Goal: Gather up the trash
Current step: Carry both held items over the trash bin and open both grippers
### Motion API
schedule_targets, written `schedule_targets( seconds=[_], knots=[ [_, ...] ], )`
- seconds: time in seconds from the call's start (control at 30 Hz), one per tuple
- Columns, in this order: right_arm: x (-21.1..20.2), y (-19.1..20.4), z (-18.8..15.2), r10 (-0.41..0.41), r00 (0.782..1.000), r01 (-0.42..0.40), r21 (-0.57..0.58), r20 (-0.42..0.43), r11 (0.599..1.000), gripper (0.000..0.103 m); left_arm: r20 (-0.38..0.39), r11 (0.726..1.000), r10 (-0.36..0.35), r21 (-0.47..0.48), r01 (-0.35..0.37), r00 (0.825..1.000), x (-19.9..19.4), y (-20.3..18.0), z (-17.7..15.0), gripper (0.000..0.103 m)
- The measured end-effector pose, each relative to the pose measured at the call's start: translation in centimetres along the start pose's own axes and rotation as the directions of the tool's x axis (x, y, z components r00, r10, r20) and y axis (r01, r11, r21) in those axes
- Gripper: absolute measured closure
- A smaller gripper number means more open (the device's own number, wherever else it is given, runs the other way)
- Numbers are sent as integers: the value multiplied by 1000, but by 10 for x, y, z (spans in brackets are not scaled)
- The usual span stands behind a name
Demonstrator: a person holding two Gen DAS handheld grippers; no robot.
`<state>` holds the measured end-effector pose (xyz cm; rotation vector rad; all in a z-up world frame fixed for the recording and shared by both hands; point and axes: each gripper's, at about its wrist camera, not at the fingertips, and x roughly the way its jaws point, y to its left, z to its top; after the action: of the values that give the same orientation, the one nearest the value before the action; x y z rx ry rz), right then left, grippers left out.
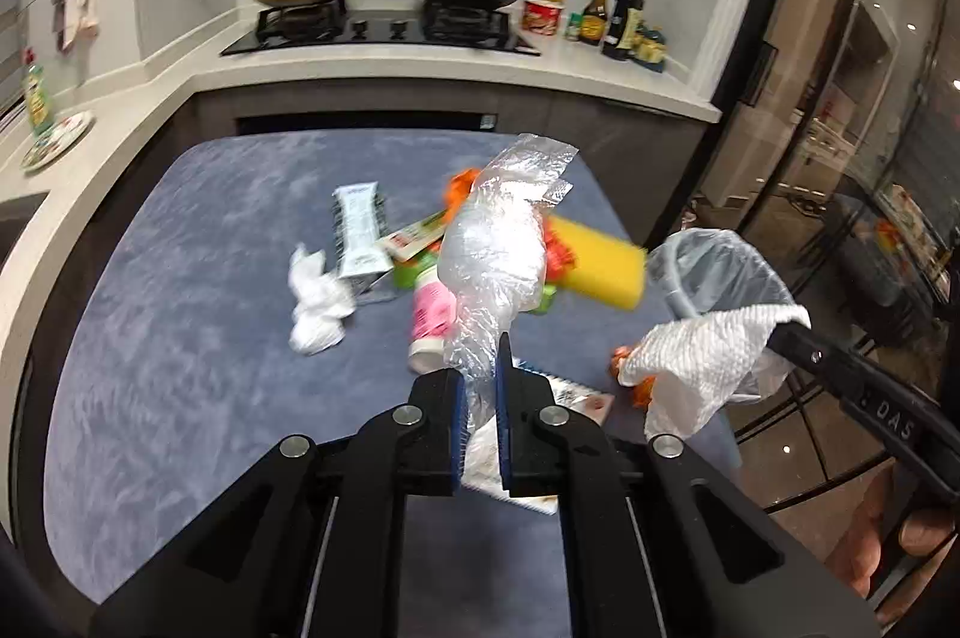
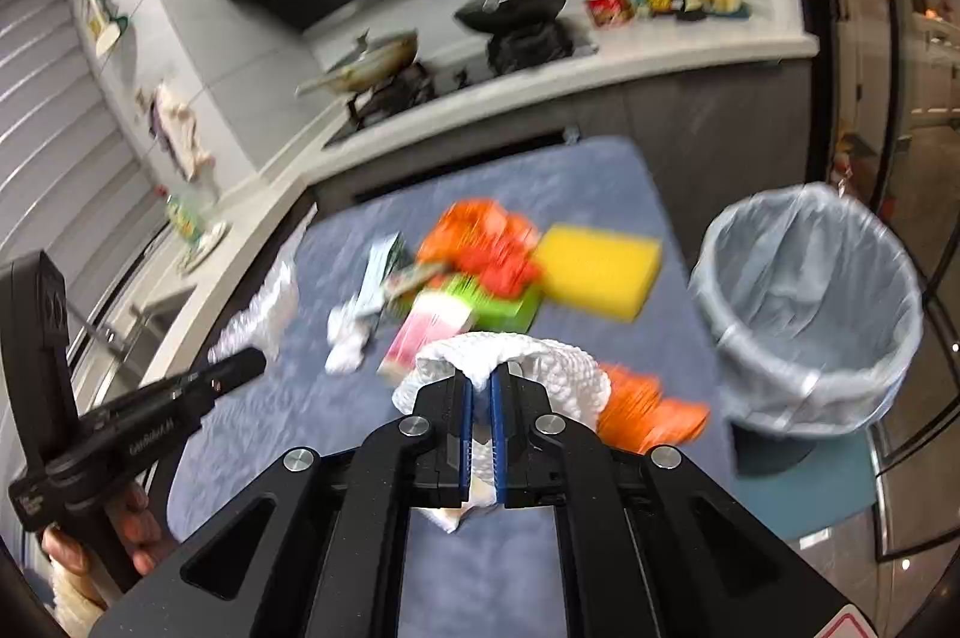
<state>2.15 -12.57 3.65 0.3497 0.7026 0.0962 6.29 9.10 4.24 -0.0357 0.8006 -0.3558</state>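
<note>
L gripper [image 1: 483, 386] pinched a soft, light plastic wrap [image 1: 498, 242] & R gripper [image 2: 482, 392] a floppy paper towel [image 2: 510, 356], both by an edge.

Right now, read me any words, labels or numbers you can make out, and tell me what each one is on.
"DAS": on the right gripper's black finger, in the left wrist view; it may be part of a longer word.
White lettering on the left gripper: too blurred.
Wrappers on the blue mat: blurred.
Sauce bottles: too small.
</note>
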Motion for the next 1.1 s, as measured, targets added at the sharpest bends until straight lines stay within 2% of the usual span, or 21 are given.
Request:
schedule_targets(
  seconds=[0.13, 0.3, 0.53, 0.67, 0.77, 0.87, 0.9, 0.93, 0.97, 1.0, 1.03, 1.1],
  knots=[
    [-16, -27, 25, -52, 996, 50, 32, 75, 998, 98, 1, 997, -47, 59, 46, 999, 15, -30, 18, 96],
    [-20, -84, 49, -203, 972, 194, 84, 122, 977, 98, -22, 983, -129, 132, 131, 991, 49, -79, 37, 96],
    [2, -170, 66, -361, 929, 346, 157, 80, 925, 98, -81, 941, -238, 228, 251, 968, 117, -169, 54, 96],
    [19, -200, 65, -384, 922, 371, 178, 42, 911, 98, -149, 928, -265, 228, 294, 953, 161, -203, 54, 96],
    [32, -217, 61, -397, 918, 388, 188, 13, 902, 97, -193, 927, -257, 227, 298, 947, 187, -222, 50, 96],
    [35, -227, 58, -410, 912, 401, 194, 12, 895, 87, -228, 922, -256, 234, 307, 940, 207, -237, 46, 94],
    [33, -228, 56, -418, 909, 407, 198, 13, 892, 82, -230, 922, -254, 235, 307, 940, 209, -239, 44, 91],
    [33, -230, 56, -421, 907, 410, 204, 14, 889, 79, -228, 923, -240, 247, 294, 944, 212, -243, 42, 82],
    [31, -232, 55, -421, 907, 408, 213, 21, 888, 72, -224, 923, -235, 254, 289, 946, 213, -246, 41, 74],
    [29, -233, 55, -426, 904, 410, 219, 26, 885, 60, -219, 924, -227, 259, 281, 949, 213, -249, 41, 52],
    [26, -234, 55, -432, 901, 414, 223, 34, 882, 56, -202, 927, -221, 261, 270, 954, 211, -250, 40, 44],
    [21, -232, 56, -441, 896, 419, 226, 54, 879, 50, -184, 927, -219, 268, 263, 958, 207, -252, 41, 40]
  ],
)
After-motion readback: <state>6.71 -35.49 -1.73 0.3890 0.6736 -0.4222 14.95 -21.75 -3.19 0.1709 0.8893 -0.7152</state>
